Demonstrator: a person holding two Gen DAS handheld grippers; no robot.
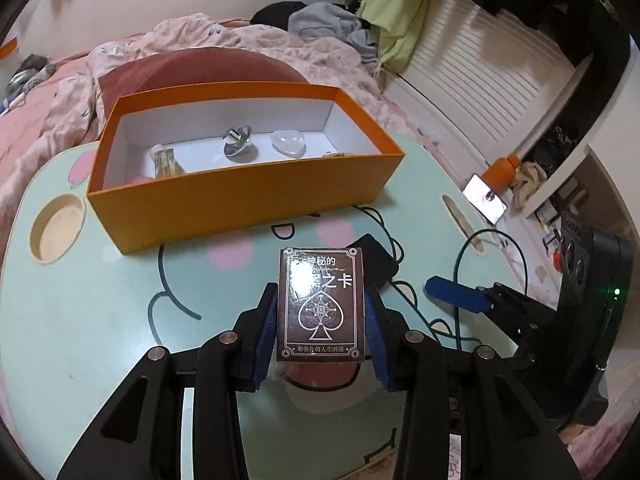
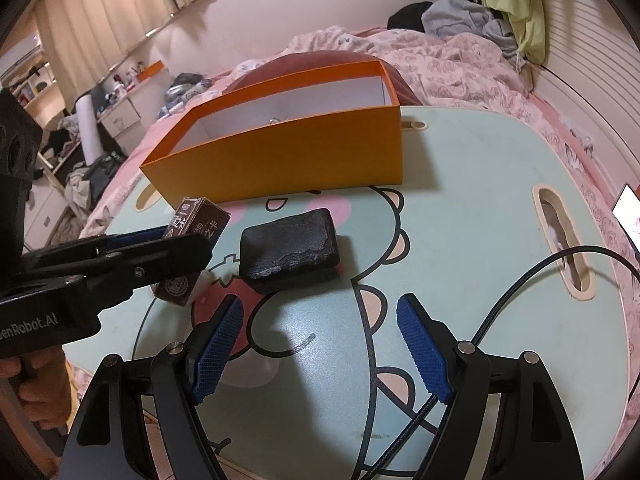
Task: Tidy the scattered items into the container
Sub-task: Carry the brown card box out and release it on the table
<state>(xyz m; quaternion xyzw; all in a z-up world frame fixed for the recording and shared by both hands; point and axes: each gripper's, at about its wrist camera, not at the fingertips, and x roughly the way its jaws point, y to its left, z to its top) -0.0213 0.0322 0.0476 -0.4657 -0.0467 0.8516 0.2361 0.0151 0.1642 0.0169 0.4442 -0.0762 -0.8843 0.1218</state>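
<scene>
My left gripper [image 1: 322, 316] is shut on a dark brown card box [image 1: 320, 304] with a white spade drawing, held above the table short of the orange container [image 1: 240, 196]. From the right wrist view the same card box [image 2: 192, 232] shows between the left gripper's fingers [image 2: 132, 256]. The container [image 2: 288, 156] holds a small glass bottle [image 1: 166, 162], a metal ring piece [image 1: 236, 142] and a clear lump [image 1: 288, 143]. A black pouch [image 2: 290, 246] lies on the table, just ahead of my right gripper [image 2: 320, 344], which stands open with nothing between its fingers. The right gripper's blue fingertip [image 1: 456, 294] shows in the left wrist view.
The low mint-green table [image 1: 80, 320] with a cartoon print stands on a bed with pink bedding [image 1: 48, 112]. It has a round cup recess [image 1: 58, 228] at left and a slot [image 2: 562, 240] at right. A black cable [image 2: 520, 292] runs across it. A lit phone [image 1: 486, 198] lies beyond the right edge.
</scene>
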